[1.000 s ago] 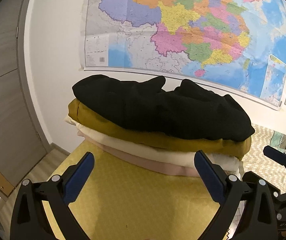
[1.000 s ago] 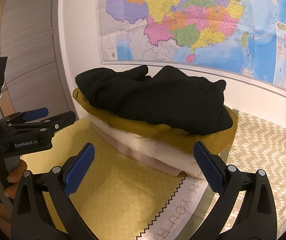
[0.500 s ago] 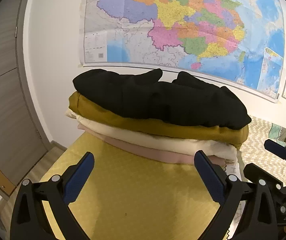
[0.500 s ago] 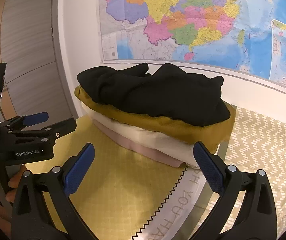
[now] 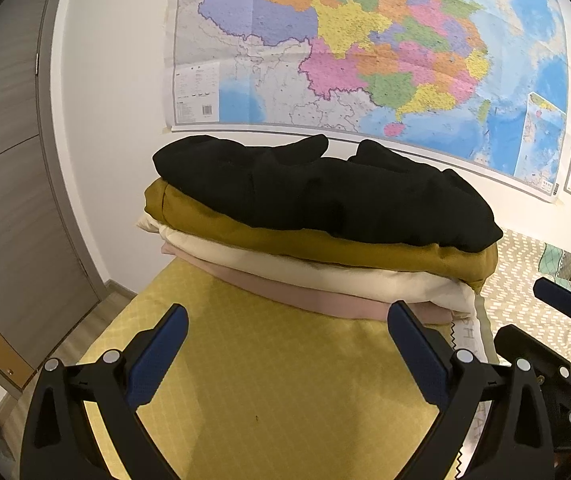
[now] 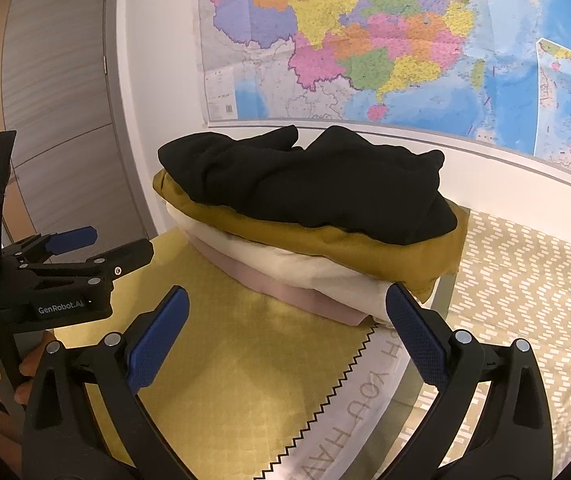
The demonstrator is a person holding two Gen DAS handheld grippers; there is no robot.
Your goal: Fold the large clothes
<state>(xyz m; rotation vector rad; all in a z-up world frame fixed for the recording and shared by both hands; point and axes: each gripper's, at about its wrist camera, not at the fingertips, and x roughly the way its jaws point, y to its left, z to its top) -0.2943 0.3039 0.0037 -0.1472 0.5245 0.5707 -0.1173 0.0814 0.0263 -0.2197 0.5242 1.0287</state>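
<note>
From the left wrist camera, the left gripper (image 5: 285,340) hangs above a yellow quilted cloth (image 5: 285,392) with its blue-padded jaws spread wide and nothing between them. Ahead of it, at the far end of the cloth, sits a stack of folded clothes: a black garment (image 5: 325,192) on top, a mustard one (image 5: 325,242) under it, then a cream one (image 5: 325,276) and a pale pink one (image 5: 305,298) at the bottom, lying directly on the cloth. Behind the stack a coloured wall map (image 5: 365,52) is fixed to the white wall, and a grey door (image 5: 5,200) stands at the left. The right gripper (image 5: 557,332) shows at the right edge, over a beige patterned bedspread (image 5: 521,268); from here I cannot tell how far it is open. From the right wrist camera, the right gripper (image 6: 285,336) is likewise wide open and empty, poised over the yellow cloth (image 6: 245,360) near its zigzag-edged white border with grey lettering (image 6: 349,412). The same stack lies just ahead, the black garment (image 6: 317,188) uppermost, the mustard (image 6: 365,254), cream (image 6: 305,272) and pink (image 6: 285,296) layers under it. The left gripper (image 6: 119,244) appears side-on at the left, held by a hand (image 6: 25,368), its jaws parted and empty. The patterned bedspread (image 6: 517,300) stretches to the right.
</note>
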